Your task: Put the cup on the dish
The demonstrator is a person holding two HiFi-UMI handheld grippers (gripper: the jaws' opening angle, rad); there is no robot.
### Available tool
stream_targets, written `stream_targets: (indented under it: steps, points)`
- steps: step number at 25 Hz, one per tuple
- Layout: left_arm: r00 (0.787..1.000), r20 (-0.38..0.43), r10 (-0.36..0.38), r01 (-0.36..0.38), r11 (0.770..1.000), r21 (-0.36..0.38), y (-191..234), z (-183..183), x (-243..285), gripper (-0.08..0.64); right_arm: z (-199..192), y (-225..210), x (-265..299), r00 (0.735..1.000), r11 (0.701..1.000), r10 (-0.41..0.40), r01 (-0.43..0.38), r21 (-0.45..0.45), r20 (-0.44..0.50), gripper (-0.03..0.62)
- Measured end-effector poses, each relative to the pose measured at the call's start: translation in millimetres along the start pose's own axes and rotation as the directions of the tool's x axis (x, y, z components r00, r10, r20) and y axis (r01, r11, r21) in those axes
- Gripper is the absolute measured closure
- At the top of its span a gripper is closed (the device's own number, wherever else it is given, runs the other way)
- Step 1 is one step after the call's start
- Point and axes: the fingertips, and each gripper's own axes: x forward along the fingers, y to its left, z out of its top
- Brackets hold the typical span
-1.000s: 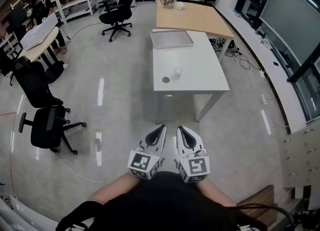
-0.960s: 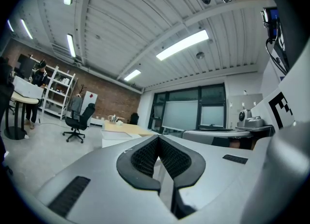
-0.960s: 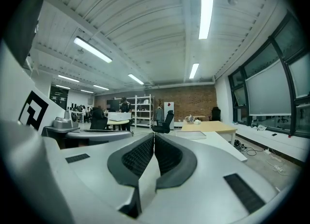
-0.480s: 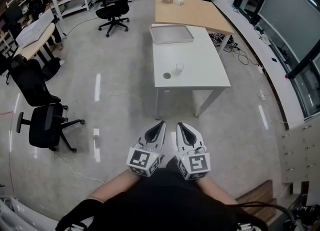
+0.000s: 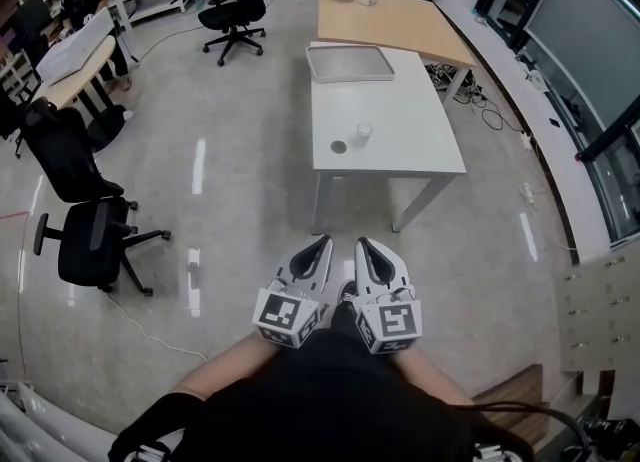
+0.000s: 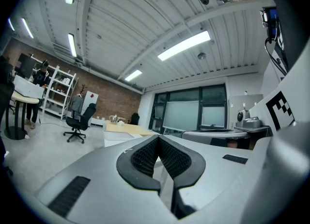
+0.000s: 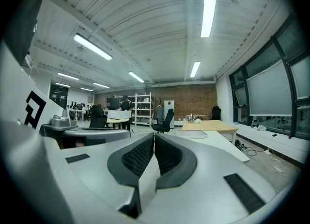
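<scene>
Head view: little has changed from the earlier pictures. The left gripper [image 5: 323,241] and right gripper [image 5: 362,244] stay side by side near the person's body, well apart from the white table [image 5: 410,145], so I judge the approach has hardly begun. The small clear cup [image 5: 364,132] stands just right of the flat round grey dish [image 5: 339,147], untouched.

Left gripper view: ribbed black pads [image 6: 145,157] in smooth grey shells, clenched on nothing.

Right gripper view: the same pads [image 7: 138,156], pressed together and empty; the cup does not show.

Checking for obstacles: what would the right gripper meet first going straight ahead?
The right gripper has free air ahead, then probably the white table; depth is unclear.
</scene>
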Motion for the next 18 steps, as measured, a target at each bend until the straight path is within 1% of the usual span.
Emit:
stream_targets:
  steps: [3, 8, 13, 18]
  points:
    - [1.0, -0.004, 0.008, -0.007, 1.0, 0.01, 2.3, 0.5, 4.4, 0.56, -1.4, -4.8, 4.8, 1.0, 1.0, 0.0, 0.0, 0.024, -0.007, 0.578]
    - [1.0, -0.023, 0.013, -0.012, 1.0, 0.011, 5.9, -2.8, 21.8, 0.559, -2.8, -15.7, 16.6, 1.0, 0.999, 0.014, -0.014, 0.03, -0.005, 0.578]
    - [0.999, -0.029, 0.014, -0.014, 1.0, 0.015, 6.0, -4.9, 46.6, 0.56, -7.6, -38.7, 30.4, 0.999, 0.999, 0.013, -0.011, 0.048, -0.035, 0.578]
    - [0.999, -0.042, 0.022, -0.022, 1.0, 0.008, 8.6, -6.4, 78.9, 0.56, -7.6, -68.1, 50.2, 0.999, 0.998, 0.025, -0.023, 0.056, -0.036, 0.578]
